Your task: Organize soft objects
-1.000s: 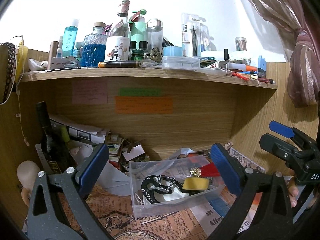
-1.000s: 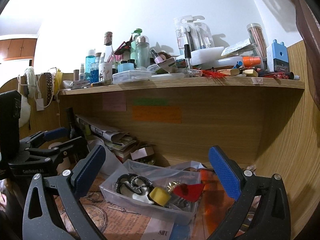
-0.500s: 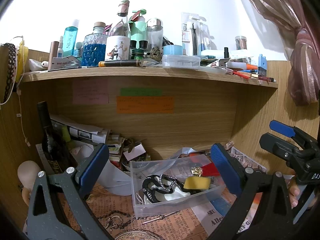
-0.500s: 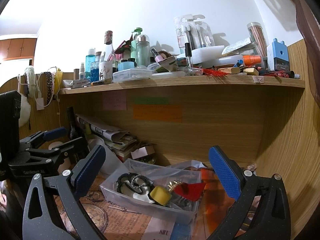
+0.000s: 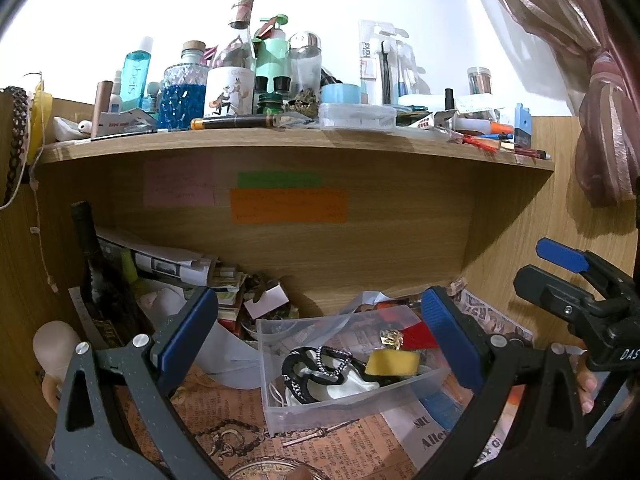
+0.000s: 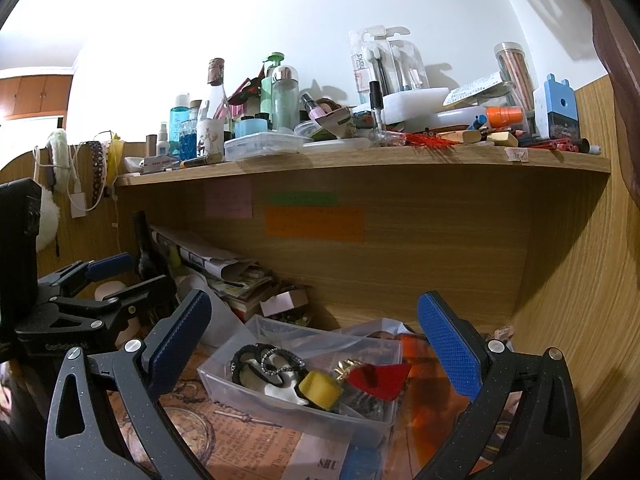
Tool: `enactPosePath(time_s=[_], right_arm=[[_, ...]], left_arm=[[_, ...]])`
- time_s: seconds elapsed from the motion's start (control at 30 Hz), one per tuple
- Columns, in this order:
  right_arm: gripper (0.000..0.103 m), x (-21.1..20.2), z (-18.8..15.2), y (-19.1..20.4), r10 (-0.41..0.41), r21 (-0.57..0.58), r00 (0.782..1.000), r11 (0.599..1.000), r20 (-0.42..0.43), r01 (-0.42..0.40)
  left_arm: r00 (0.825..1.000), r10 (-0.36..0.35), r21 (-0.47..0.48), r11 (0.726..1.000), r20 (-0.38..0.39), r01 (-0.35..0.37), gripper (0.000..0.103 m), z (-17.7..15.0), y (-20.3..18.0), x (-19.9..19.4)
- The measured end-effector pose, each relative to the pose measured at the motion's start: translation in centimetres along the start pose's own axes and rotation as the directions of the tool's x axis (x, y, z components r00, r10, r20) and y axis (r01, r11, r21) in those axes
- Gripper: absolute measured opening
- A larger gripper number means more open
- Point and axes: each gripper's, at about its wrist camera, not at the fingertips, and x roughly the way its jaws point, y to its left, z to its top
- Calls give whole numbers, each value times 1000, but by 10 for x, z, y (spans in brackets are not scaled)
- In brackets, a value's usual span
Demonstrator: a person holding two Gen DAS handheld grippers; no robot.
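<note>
A clear plastic bin sits on newspaper under a wooden shelf. Inside lie a yellow sponge, black hair ties, a white soft piece and a red flat piece. My left gripper is open, held above and in front of the bin with nothing between its fingers. My right gripper is open too and empty, facing the same bin from the right. Each gripper shows in the other's view: the right one and the left one.
The shelf top is crowded with bottles, jars, boxes and pens. Under it a dark bottle, rolled papers and small clutter fill the back left. A wooden side wall closes the right. A curtain hangs at the right.
Both grippers have risen or tilted very slightly; the scene has shifted a little downward in both views. Nothing was taken or let go.
</note>
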Motion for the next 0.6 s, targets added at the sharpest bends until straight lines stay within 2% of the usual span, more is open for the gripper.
enactPosePath(time_s=[0.6], right_arm=[[103,6,-4,-5,-6,9,1000,1000,-14,6]], left_arm=[[1000,-25,10,1000,-7,25,103,-3,-1,6]])
